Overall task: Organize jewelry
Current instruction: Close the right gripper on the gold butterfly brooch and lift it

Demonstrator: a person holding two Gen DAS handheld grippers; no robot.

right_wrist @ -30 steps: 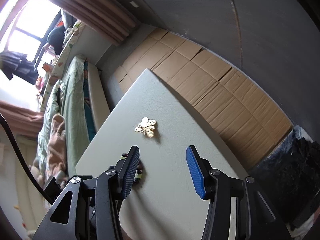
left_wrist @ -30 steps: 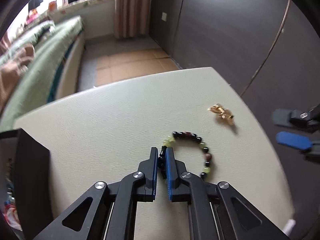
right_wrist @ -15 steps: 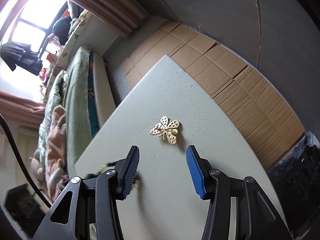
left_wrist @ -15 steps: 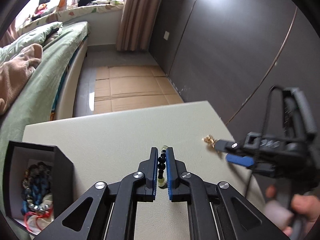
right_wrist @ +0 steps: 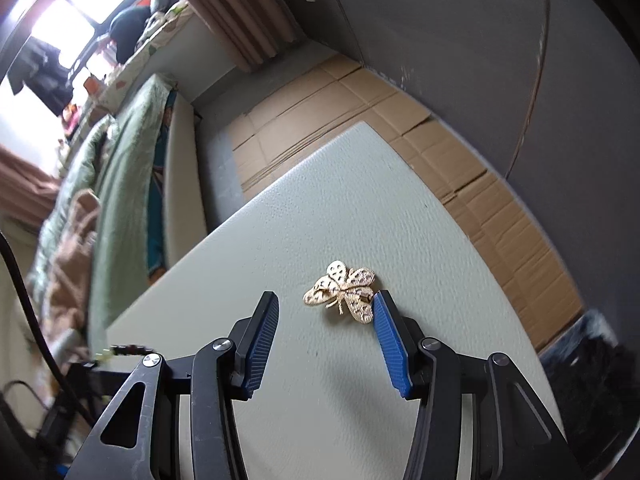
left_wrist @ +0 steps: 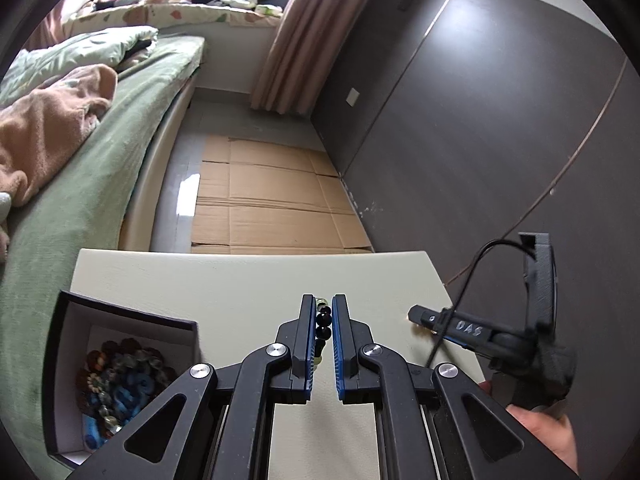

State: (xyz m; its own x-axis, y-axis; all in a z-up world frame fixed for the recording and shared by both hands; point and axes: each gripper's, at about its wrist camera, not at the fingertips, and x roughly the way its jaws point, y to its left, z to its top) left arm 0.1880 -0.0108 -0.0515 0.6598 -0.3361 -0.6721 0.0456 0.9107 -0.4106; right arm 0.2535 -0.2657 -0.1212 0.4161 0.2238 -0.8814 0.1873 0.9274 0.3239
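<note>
My left gripper [left_wrist: 320,312] is shut on a bead bracelet [left_wrist: 323,326] of black and pale green beads, held above the pale table [left_wrist: 224,280]. A black jewelry box [left_wrist: 64,360] stands open at the lower left with several bead strings inside. In the right wrist view my right gripper [right_wrist: 326,304] hangs open over the table, and a gold butterfly brooch [right_wrist: 344,292] lies between its fingertips, close to the right one. The same gripper appears in the left wrist view [left_wrist: 416,314], held by a hand [left_wrist: 552,436].
A bed with green bedding [left_wrist: 100,168] runs along the left. Flattened cardboard [left_wrist: 272,208] covers the floor beyond the table. A dark wall [left_wrist: 480,120] stands to the right. The table's right edge [right_wrist: 480,248] is near the brooch.
My left gripper has lifted the bracelet off the table and moved left toward the box, which has come into view. My right gripper has closed in on the brooch.
</note>
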